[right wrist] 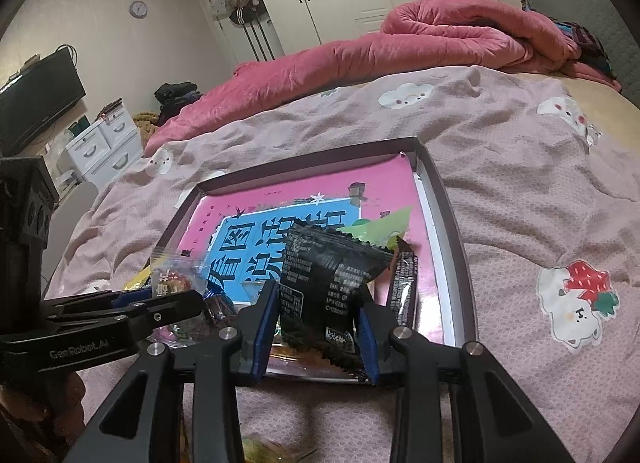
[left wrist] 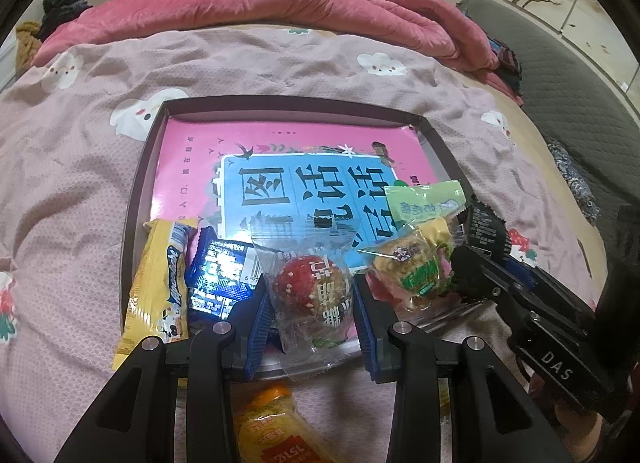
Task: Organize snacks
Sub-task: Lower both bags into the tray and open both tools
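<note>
A shallow dark-rimmed box point(left wrist: 150, 143) with a pink and blue printed bottom lies on the bed; it also shows in the right wrist view point(right wrist: 448, 199). My left gripper point(left wrist: 314, 303) is shut on a clear packet with a red sesame snack point(left wrist: 312, 287), held over the box's near edge. My right gripper point(right wrist: 318, 303) is shut on a black snack packet point(right wrist: 324, 283) over the box's near right part; it shows from the left wrist view point(left wrist: 486, 235). In the box lie a yellow bar point(left wrist: 160, 279), a blue packet point(left wrist: 220, 275) and green packets point(left wrist: 420, 239).
An orange-yellow packet point(left wrist: 276, 423) lies on the pink bedsheet point(left wrist: 80, 183) in front of the box. A rolled red quilt point(right wrist: 400, 47) lies along the far side of the bed. Wardrobes, white drawers point(right wrist: 104, 143) and a TV stand beyond.
</note>
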Available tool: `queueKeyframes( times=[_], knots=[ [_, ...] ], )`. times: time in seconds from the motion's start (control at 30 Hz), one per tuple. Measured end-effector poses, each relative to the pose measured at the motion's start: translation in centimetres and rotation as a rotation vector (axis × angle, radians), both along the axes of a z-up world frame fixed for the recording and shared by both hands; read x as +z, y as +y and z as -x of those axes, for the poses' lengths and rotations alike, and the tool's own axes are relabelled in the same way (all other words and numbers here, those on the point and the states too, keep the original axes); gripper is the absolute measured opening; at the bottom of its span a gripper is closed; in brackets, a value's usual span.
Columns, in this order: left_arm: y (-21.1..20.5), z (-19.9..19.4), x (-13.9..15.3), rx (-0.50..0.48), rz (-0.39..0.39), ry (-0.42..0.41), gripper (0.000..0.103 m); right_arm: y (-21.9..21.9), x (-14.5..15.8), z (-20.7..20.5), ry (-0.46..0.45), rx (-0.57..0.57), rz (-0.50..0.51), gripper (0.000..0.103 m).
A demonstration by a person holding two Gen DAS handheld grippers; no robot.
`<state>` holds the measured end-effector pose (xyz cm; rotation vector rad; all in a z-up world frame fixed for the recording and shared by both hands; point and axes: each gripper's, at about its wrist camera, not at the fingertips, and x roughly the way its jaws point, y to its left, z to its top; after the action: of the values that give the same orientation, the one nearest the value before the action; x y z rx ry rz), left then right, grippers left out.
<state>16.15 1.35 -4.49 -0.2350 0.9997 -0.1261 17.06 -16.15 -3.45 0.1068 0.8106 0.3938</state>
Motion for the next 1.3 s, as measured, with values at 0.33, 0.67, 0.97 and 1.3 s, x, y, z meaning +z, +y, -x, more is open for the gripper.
queueKeyframes(
  times=[0.33, 0.67, 0.97, 1.3],
  knots=[
    [0.1, 0.0, 0.0, 0.005, 0.001, 0.003, 0.040, -0.5, 0.7, 0.4, -0.019, -0.012, -0.018, 0.048],
    [0.1, 0.2, 0.1, 0.005, 0.008, 0.001, 0.040, -0.4, 1.2, 0.9, -0.022, -0.004, -0.022, 0.048],
    [0.1, 0.4, 0.5, 0.004, 0.002, -0.009, 0.041, -0.4, 1.2, 1.1, -0.019, -0.008, -0.022, 0.048],
    [0.0, 0.8, 1.4, 0.002, -0.008, -0.024, 0.045, -0.6, 1.4, 1.4, -0.019, -0.019, -0.021, 0.048]
  ],
)
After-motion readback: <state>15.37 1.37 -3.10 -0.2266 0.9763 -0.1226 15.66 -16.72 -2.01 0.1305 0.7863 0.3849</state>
